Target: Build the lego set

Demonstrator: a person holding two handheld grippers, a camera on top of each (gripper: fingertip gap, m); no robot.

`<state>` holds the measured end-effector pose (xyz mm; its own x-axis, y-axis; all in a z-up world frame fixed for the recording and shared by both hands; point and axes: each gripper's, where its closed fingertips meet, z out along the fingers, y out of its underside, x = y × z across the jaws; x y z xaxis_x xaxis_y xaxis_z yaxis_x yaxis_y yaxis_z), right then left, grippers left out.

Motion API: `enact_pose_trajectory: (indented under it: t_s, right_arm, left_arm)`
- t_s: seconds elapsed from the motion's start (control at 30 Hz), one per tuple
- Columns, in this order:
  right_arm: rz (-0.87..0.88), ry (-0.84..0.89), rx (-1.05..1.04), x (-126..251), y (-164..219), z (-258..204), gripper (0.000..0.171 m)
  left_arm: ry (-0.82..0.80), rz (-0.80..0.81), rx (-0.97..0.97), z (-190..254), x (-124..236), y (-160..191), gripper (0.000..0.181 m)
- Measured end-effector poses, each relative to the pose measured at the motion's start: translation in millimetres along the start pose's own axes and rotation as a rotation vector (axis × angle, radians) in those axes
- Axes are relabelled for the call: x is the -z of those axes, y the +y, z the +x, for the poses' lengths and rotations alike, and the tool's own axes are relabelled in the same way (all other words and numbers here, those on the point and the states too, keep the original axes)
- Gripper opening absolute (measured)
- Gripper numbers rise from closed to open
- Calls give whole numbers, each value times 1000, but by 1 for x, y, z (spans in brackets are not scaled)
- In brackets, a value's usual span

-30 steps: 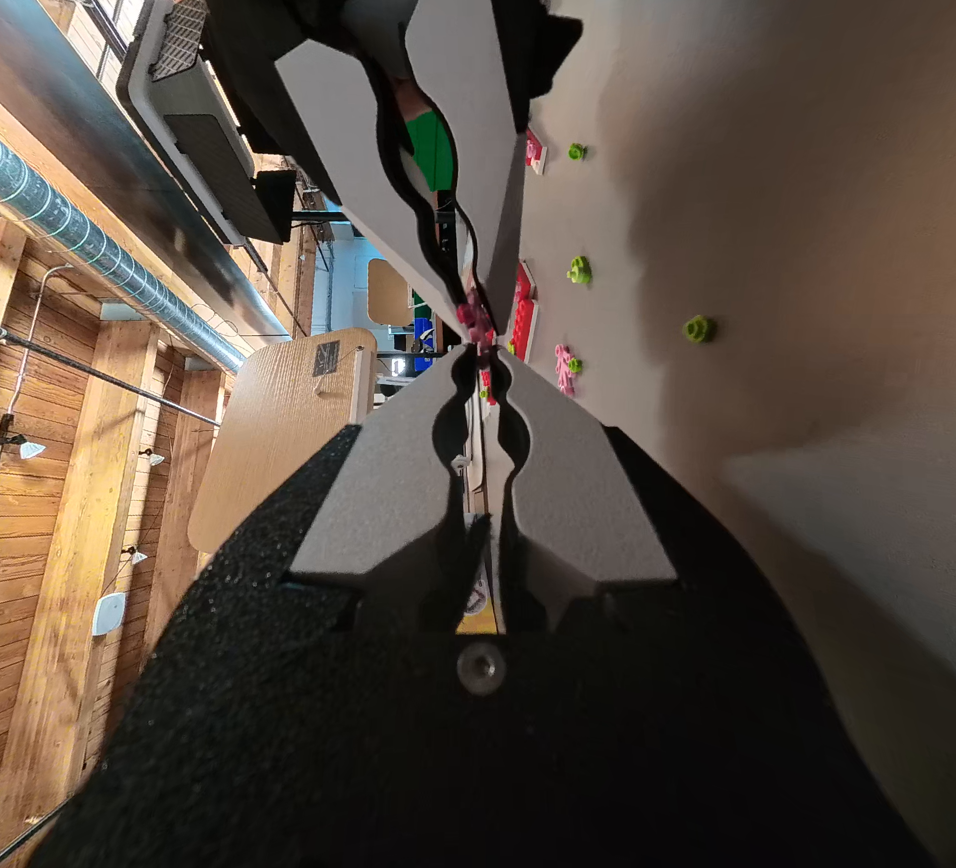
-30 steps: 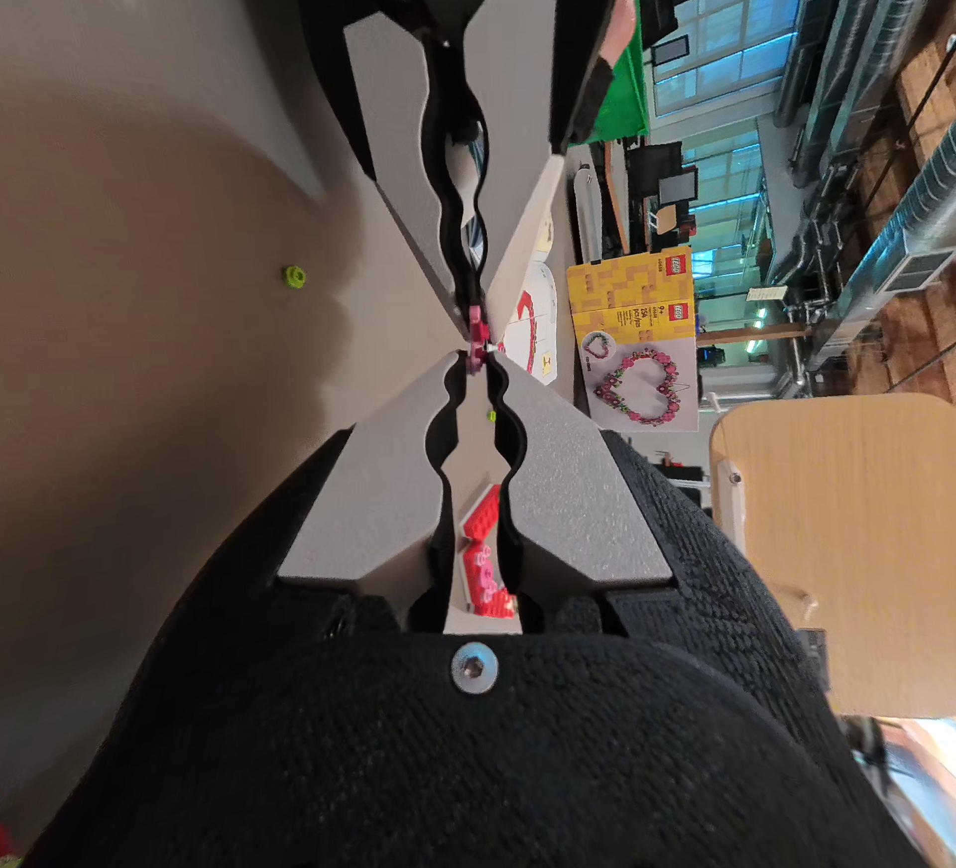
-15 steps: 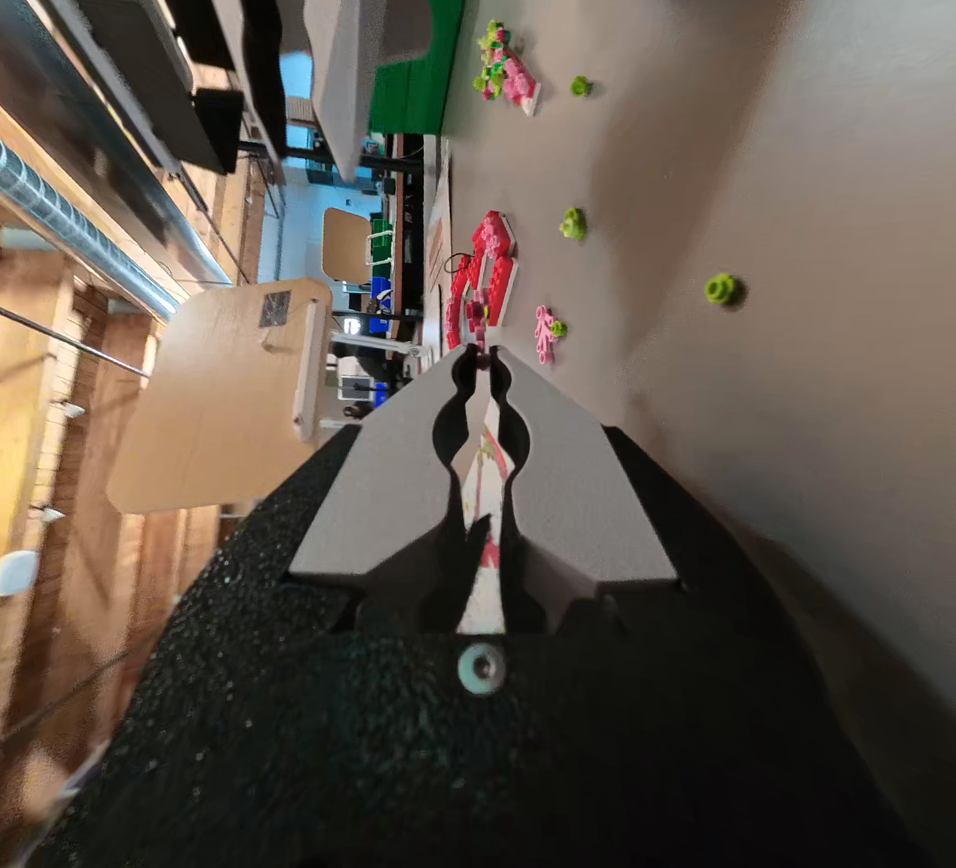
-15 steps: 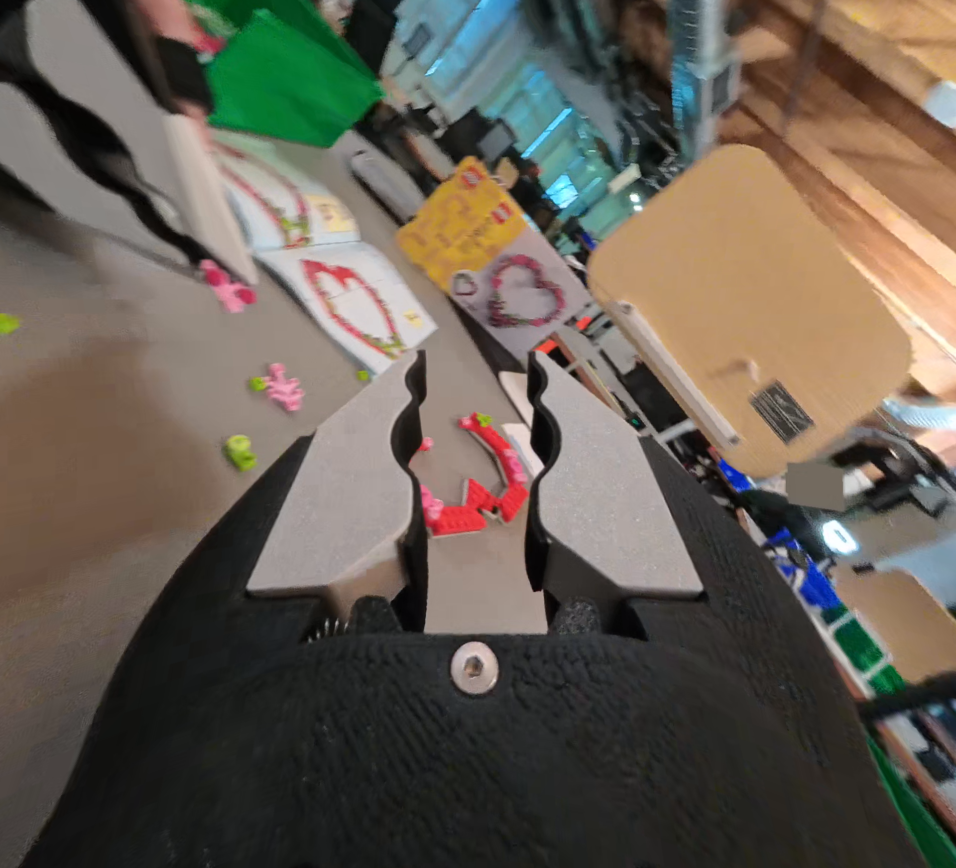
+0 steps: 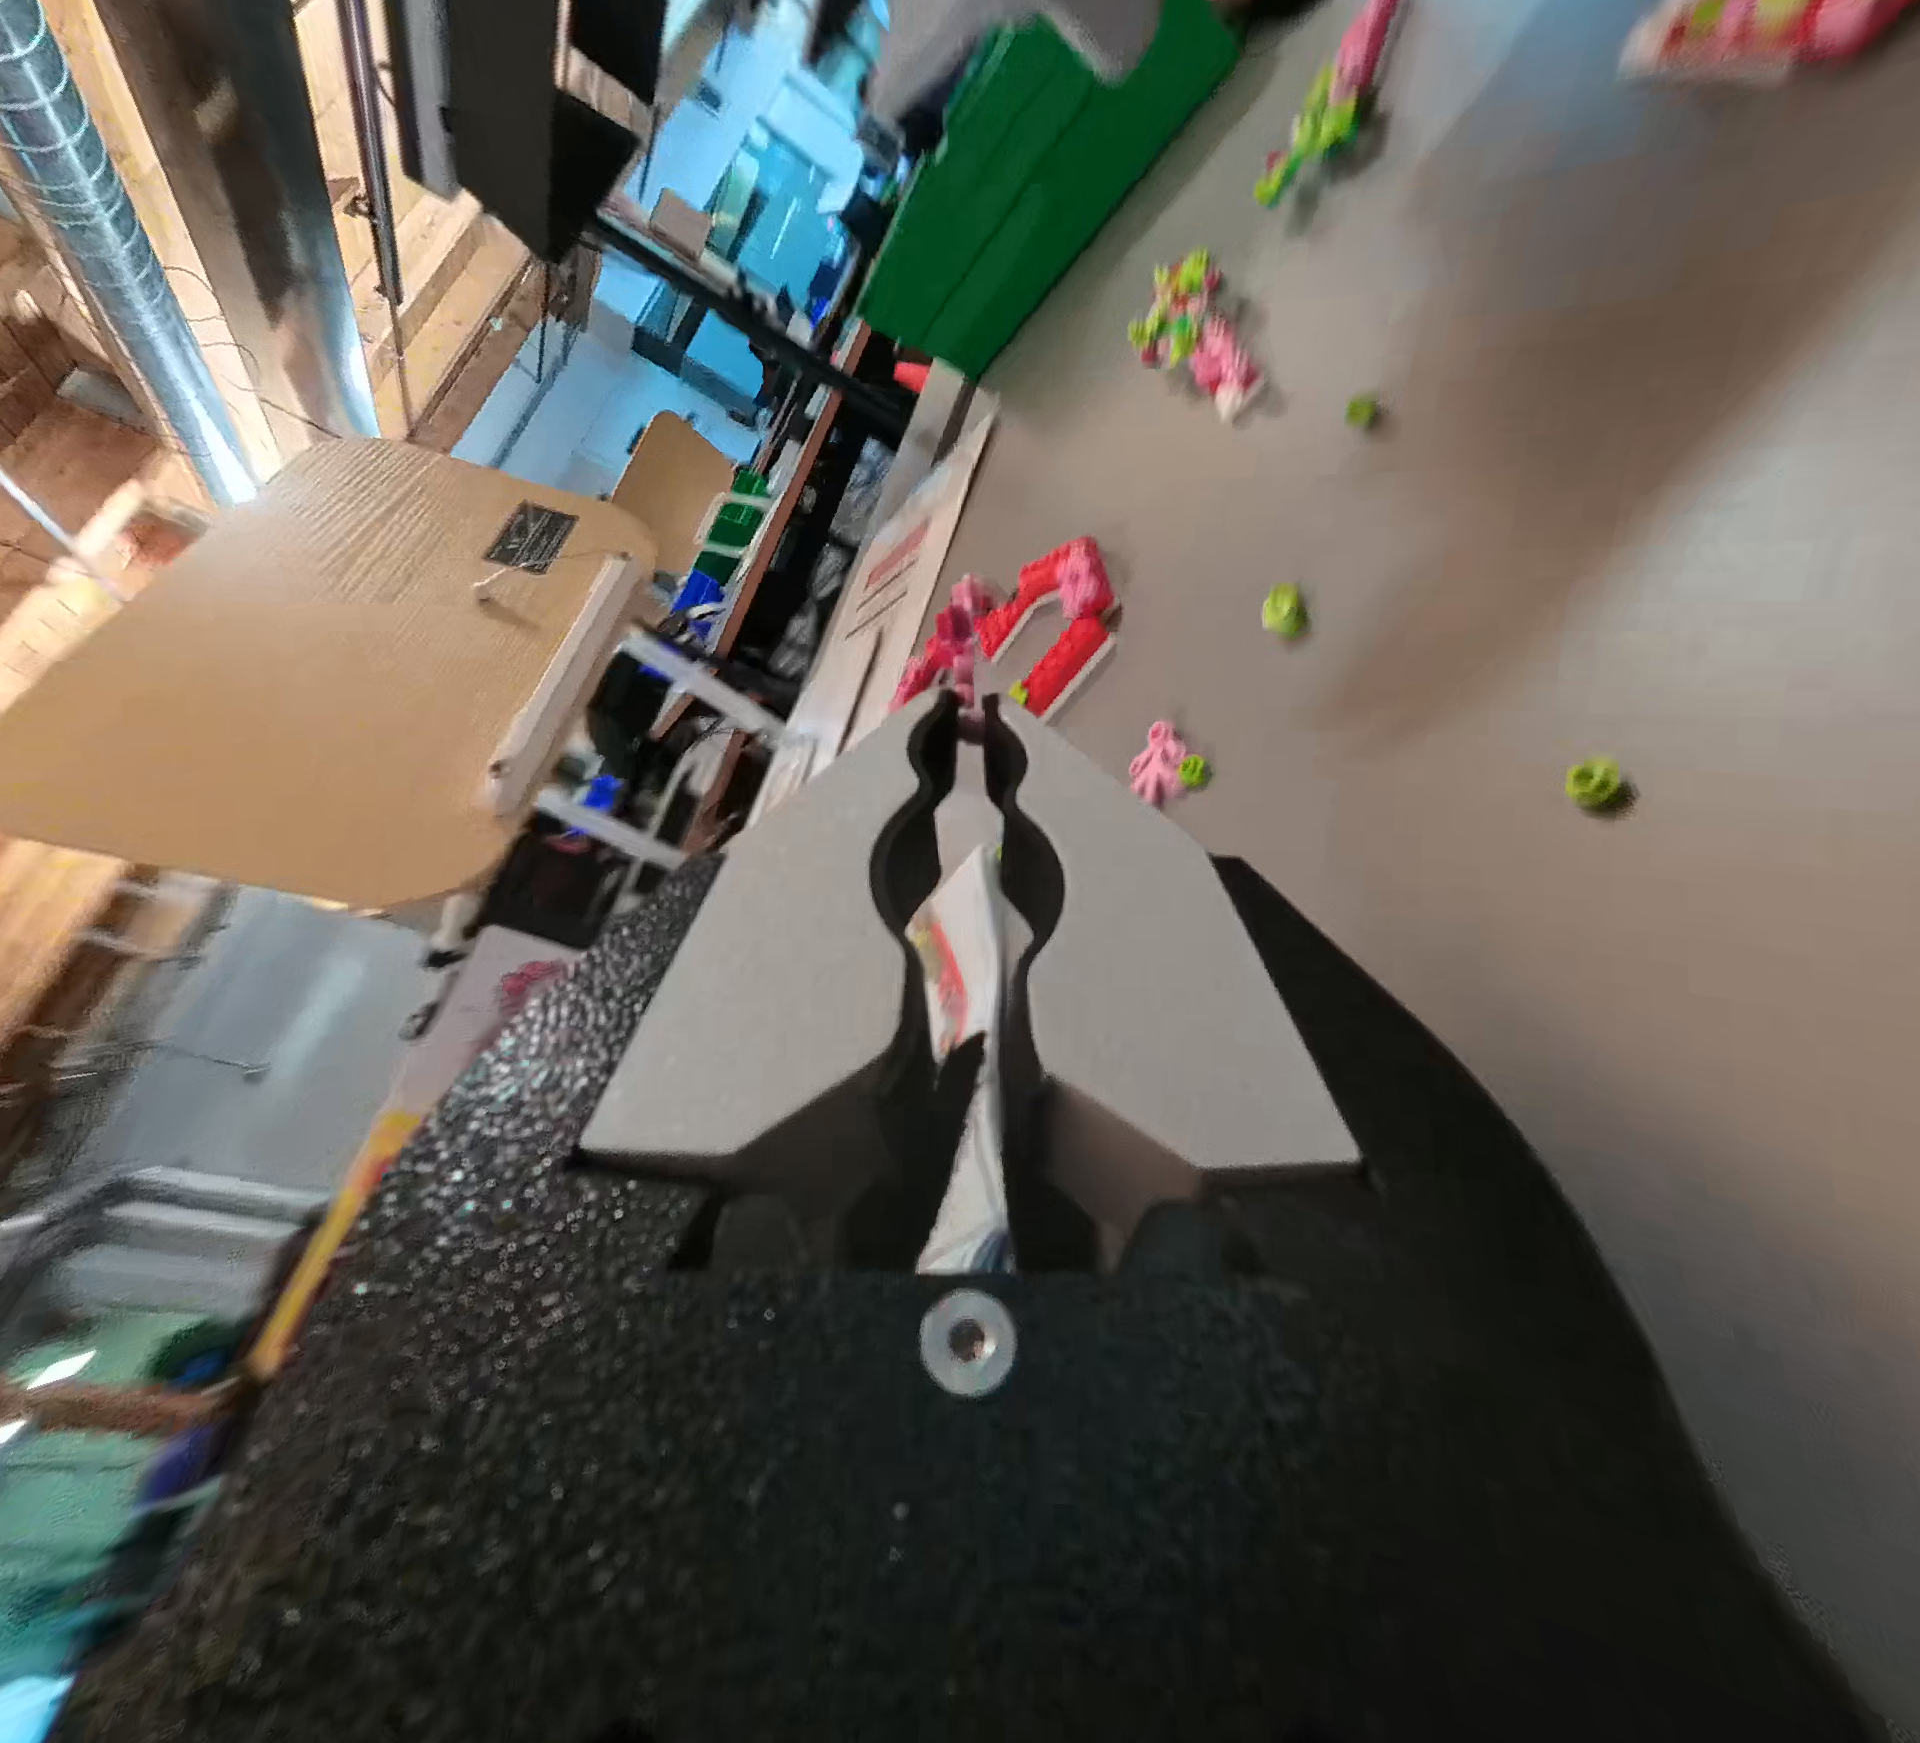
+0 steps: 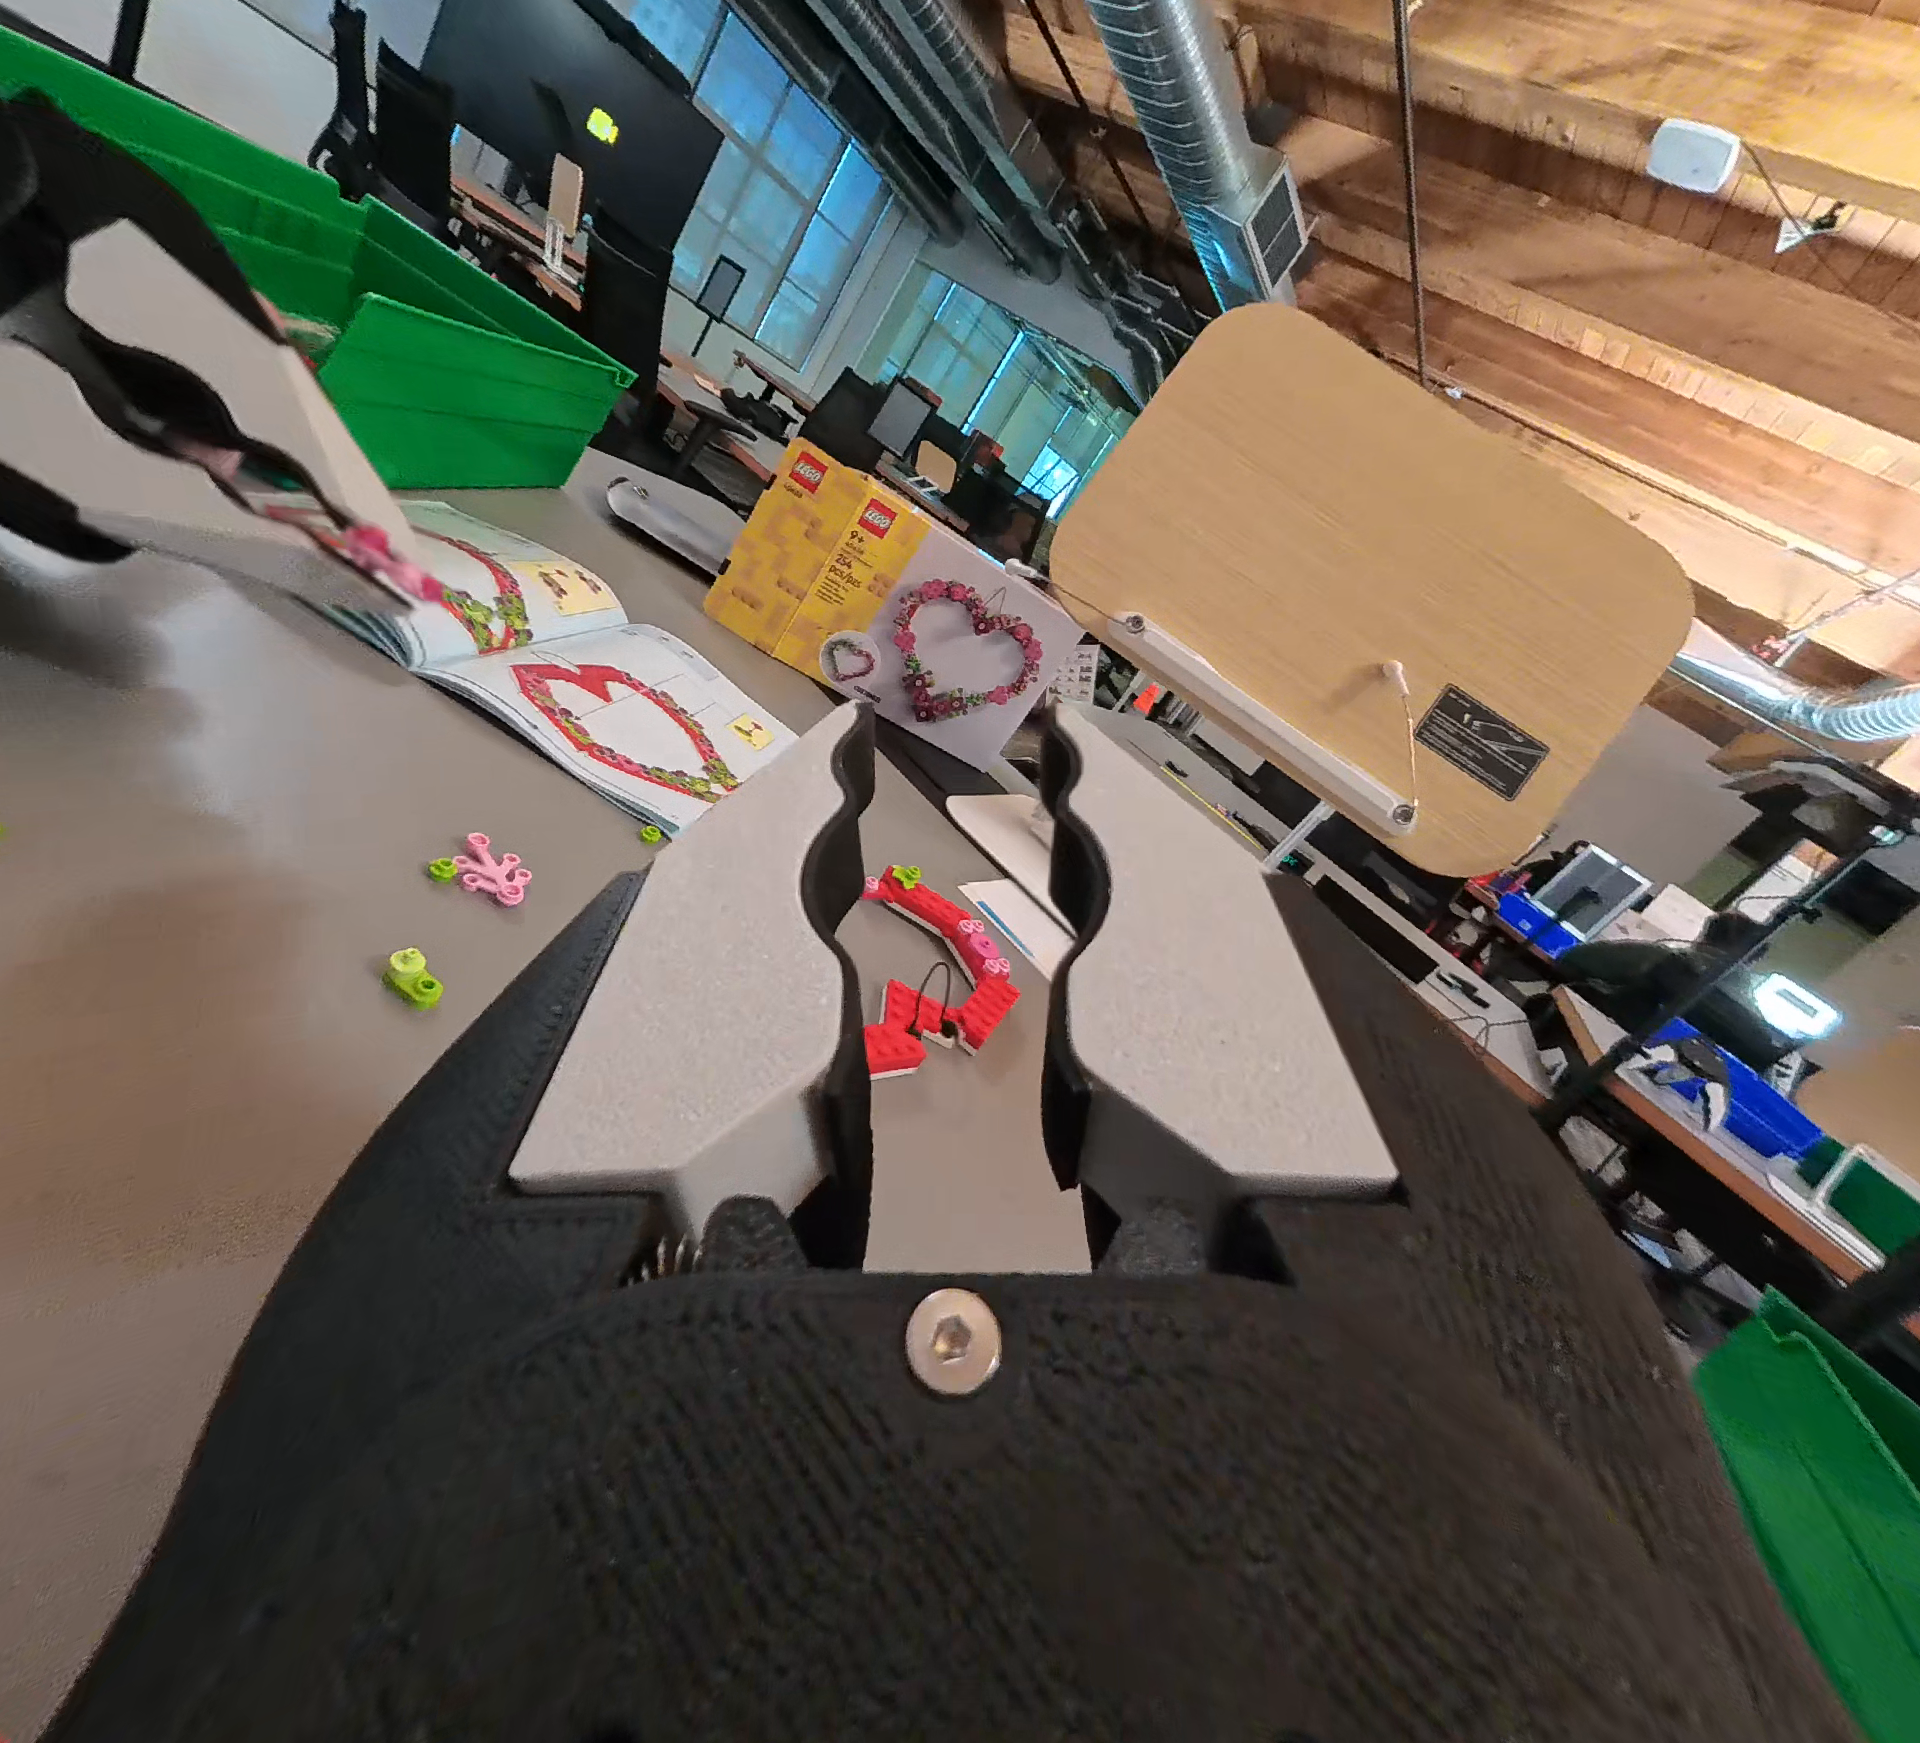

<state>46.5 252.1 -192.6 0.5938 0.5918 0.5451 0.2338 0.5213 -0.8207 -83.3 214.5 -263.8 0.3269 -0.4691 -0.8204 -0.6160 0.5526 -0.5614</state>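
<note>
My left gripper (image 5: 964, 719) is shut on a small pink flower piece (image 5: 971, 729) at its tips, held above the grey table. It also shows at the upper left of the right wrist view (image 6: 400, 576), with the pink piece (image 6: 416, 587) at its tip over the booklet. The red partial heart build (image 5: 1060, 628) lies on the table just past the left tips. My right gripper (image 6: 956, 727) is open and empty, apart from the left one. The red heart build (image 6: 935, 976) lies on the table between its fingers.
An open instruction booklet (image 6: 623, 717) and the yellow set box (image 6: 831, 571) lie behind the build. Green bins (image 6: 447, 384) stand at the back left. Loose lime (image 6: 414, 976) and pink (image 6: 488, 867) pieces are scattered on the table. A wooden chair back (image 6: 1351, 581) is at the table edge.
The grippers were tip to tip on the pink piece. The right gripper has opened, let go and swung away toward the red heart build. The left gripper keeps the piece.
</note>
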Motion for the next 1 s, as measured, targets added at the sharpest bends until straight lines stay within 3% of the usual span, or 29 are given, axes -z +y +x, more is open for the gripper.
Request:
enact_pose_trajectory:
  t_s: [0.27,0.53,0.83,1.0]
  right_arm:
    - [22,-78,-49,-3,0,-17,30]
    - [23,-96,-68,-4,1,-21,28]
    - [17,-96,-59,-4,2,-22,26]
    - [7,-70,-46,-3,8,-17,25]
  left_arm:
    - [271,558,742,-28,36,-53,2]
    - [522,940,1063,-49,77,-86,2]
    - [504,924,1071,-50,76,-85,2]
    - [332,588,918,-35,40,-59,2]
